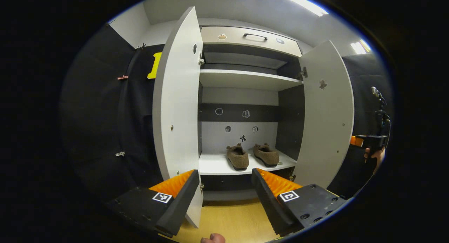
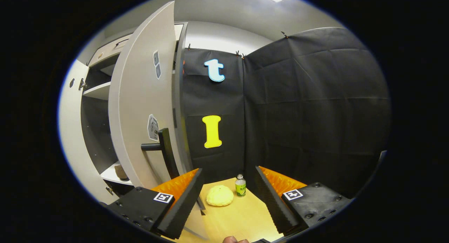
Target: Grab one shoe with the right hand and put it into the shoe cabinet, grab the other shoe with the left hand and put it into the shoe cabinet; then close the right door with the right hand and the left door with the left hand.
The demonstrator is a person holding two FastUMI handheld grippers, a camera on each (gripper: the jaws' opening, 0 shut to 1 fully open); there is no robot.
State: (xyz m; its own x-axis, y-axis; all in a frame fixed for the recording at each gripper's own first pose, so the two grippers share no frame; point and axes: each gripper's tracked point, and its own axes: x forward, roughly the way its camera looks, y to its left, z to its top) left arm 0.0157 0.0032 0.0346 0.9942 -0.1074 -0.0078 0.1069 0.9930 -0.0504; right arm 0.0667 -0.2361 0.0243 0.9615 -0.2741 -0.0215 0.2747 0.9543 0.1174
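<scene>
Beside right door point(image 2: 140, 106), open right claw point(image 2: 227, 190)

Handheld two-finger grippers: appearance as seen from their own cameras

In the left gripper view, the left gripper point(image 1: 226, 197) shows two wedge-shaped fingers with ribbed inner faces, each fixed to a flat matte black mounting block; each block carries a small square black-and-white coded marker, and the right-hand block shows several recessed round screws along its edge. In the right gripper view, the right gripper point(image 2: 228, 197) is of the same build: ribbed wedge fingers, black blocks, one square coded marker per block, round screw heads near the corners. At the far right of the left gripper view, a hand point(image 1: 374, 158) grips a black handle with an orange section.
</scene>
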